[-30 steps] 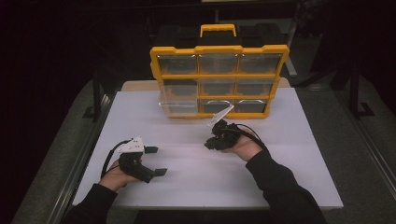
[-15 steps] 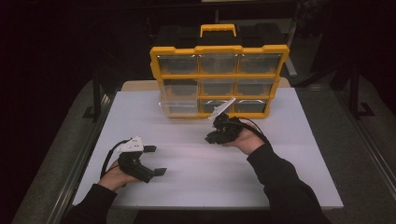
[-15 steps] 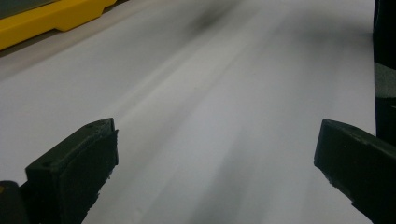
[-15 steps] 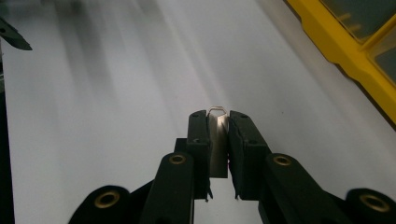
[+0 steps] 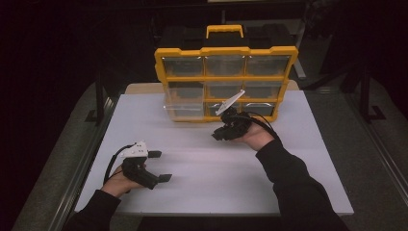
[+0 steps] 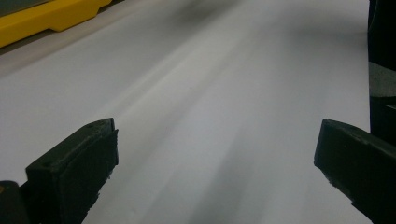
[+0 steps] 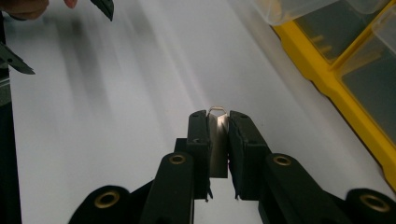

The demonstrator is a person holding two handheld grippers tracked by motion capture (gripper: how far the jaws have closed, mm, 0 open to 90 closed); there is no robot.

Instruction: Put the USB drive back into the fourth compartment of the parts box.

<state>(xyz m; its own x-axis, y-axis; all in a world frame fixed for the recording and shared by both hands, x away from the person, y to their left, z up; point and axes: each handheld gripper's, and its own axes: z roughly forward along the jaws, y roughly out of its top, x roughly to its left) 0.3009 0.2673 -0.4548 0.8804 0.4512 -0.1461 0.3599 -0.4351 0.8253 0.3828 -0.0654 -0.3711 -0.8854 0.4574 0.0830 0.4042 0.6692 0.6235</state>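
While the right gripper (image 7: pixel 218 116) is sitting just right of centre in the high view, it is pinching one small metal piece (image 7: pixel 218 140) between pressed-together jaws. One yellow organizer case (image 5: pixel 225 82) is standing upright at top centre, nine clear drawers showing, one bottom-left drawer (image 5: pixel 185 109) sticking out. Left gripper (image 5: pixel 161 166) is resting lower left on the white table sheet (image 5: pixel 269 192), jaws spread, holding nothing.

Organizer case (image 5: pixel 225 79) stands upright at bench (image 5: pixel 202 187) far edge. Right tongs (image 5: pixel 217 136) just before it; left tongs (image 5: pixel 162 166) well nearer, leftward.
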